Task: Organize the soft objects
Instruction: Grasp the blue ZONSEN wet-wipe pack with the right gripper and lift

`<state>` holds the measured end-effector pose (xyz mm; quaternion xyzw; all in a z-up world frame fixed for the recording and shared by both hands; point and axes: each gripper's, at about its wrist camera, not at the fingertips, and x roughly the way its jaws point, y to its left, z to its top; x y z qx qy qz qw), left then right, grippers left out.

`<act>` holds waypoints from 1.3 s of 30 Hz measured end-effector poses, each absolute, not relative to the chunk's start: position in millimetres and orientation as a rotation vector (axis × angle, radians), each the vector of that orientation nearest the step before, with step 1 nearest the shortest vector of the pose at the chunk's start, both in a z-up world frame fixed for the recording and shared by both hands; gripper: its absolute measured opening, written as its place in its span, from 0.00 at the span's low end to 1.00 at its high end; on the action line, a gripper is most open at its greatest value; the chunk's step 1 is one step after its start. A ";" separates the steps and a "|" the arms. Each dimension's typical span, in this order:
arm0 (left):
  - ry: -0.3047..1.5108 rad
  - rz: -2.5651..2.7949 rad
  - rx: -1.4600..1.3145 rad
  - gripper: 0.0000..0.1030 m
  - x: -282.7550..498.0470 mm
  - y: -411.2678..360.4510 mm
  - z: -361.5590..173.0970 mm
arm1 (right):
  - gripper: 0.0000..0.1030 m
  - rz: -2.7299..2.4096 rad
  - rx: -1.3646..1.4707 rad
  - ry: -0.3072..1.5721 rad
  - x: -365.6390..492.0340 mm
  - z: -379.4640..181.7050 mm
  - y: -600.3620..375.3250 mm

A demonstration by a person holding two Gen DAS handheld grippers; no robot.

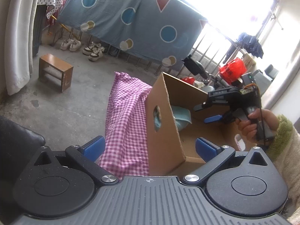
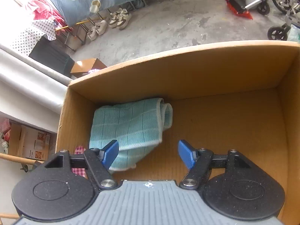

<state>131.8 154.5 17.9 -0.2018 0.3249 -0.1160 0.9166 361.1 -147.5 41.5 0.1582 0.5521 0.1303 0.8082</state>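
Note:
A folded teal cloth [image 2: 129,125] lies in the near-left corner of an open cardboard box [image 2: 187,67]. My right gripper [image 2: 148,154] hangs open and empty over the box floor, its left finger just above the cloth's edge. In the left wrist view the box [image 1: 163,123] stands ahead with the teal cloth [image 1: 181,117] inside and the right gripper [image 1: 208,113] above it. A pink checked cloth [image 1: 125,121] lies draped to the left of the box wall. My left gripper [image 1: 149,147] is open and empty, astride the box corner and the checked cloth.
A small wooden stool [image 1: 55,72] stands on the concrete floor at the left. Shoes [image 1: 82,46] line the far rack under a hanging blue sheet [image 1: 131,18]. A red bag [image 1: 232,69] and a wheelchair [image 2: 277,3] stand beyond the box.

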 end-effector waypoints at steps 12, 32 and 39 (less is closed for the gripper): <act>0.743 -0.399 -0.328 1.00 105.3 105.3 21.5 | 0.75 0.483 0.511 0.910 189.5 97.6 -222.5; 0.907 -0.538 0.002 0.99 117.2 16.4 -30.0 | 0.70 0.393 0.332 0.998 126.2 9.1 -161.3; 0.917 -0.536 0.043 0.96 121.6 7.3 -35.9 | 0.67 0.410 0.345 1.019 134.2 -1.4 -155.6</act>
